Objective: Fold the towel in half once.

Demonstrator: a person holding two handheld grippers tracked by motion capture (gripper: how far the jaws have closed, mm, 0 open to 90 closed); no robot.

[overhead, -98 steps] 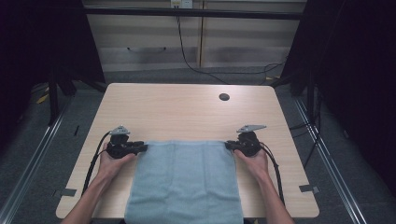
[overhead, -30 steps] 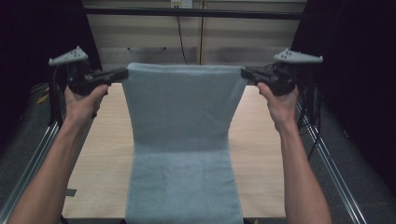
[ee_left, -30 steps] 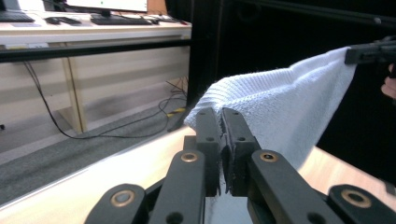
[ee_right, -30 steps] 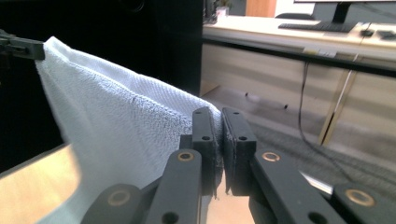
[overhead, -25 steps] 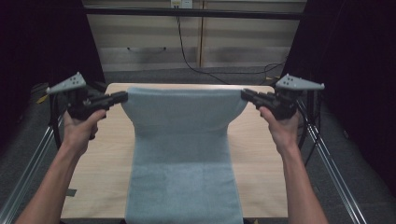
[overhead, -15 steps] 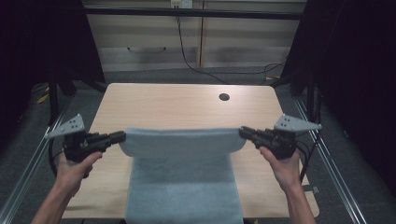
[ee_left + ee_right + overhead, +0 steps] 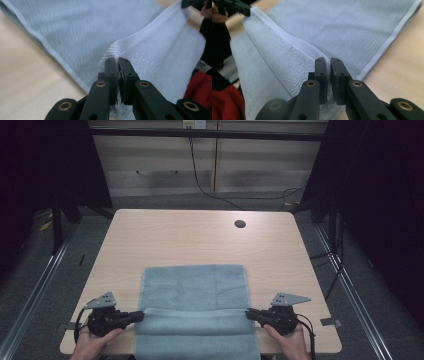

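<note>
A light blue towel [image 7: 195, 290] lies on the wooden table [image 7: 190, 237], its near part hanging over the front edge. My left gripper [image 7: 141, 315] is shut on the towel's left corner [image 7: 117, 53]. My right gripper [image 7: 248, 312] is shut on the towel's right corner [image 7: 322, 56]. Between them the held edge runs straight and taut, low over the near part of the table, folded back over the cloth lying beneath it. In the left gripper view my left gripper [image 7: 118, 60] pinches the cloth between both jaws. My right gripper [image 7: 329, 60] pinches it the same way.
A small round hole [image 7: 240, 224] sits near the table's far right. Wooden drawers [image 7: 200, 165] stand beyond the far edge, with a cable hanging down. Metal rails [image 7: 45, 270] run along the floor on both sides. The far half of the tabletop is bare wood.
Both grippers have come down from head height and toward the near edge with the towel's corners, so the raised edge now hangs low over the towel on the table.
</note>
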